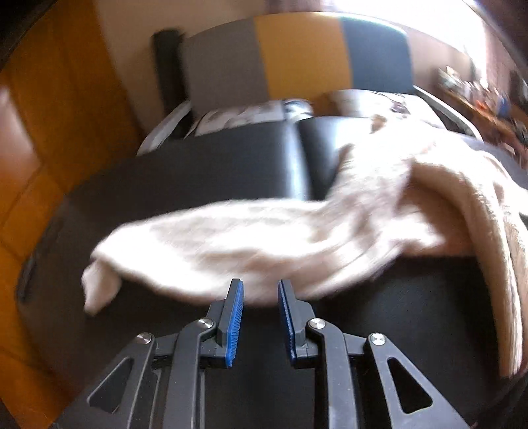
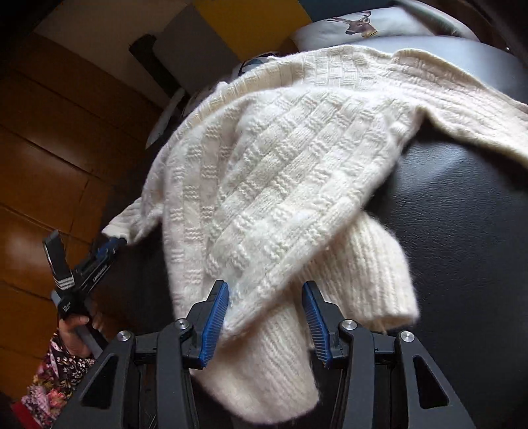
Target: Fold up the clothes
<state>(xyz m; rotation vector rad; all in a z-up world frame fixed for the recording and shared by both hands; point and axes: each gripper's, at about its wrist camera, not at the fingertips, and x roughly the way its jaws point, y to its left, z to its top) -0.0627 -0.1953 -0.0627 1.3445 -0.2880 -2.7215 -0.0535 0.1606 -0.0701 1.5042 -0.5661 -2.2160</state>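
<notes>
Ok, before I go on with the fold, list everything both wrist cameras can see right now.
sweater: one, cream knit, spread over the black seat, a ribbed cuff lying between the right gripper's open fingers.
seat: one, black leather, under the sweater.
cushion: one, pale with a deer print, behind the seat.
panels: three, grey, yellow and dark blue, on the wall behind.
floor: orange-brown wood, to the left.
shelf clutter: blurred, count unclear, far right.
left gripper: black with blue pads, open, at the sweater's near edge.
right gripper: black with blue pads, open around the cuff.
hand: one, on the left gripper's handle, floral sleeve below.
</notes>
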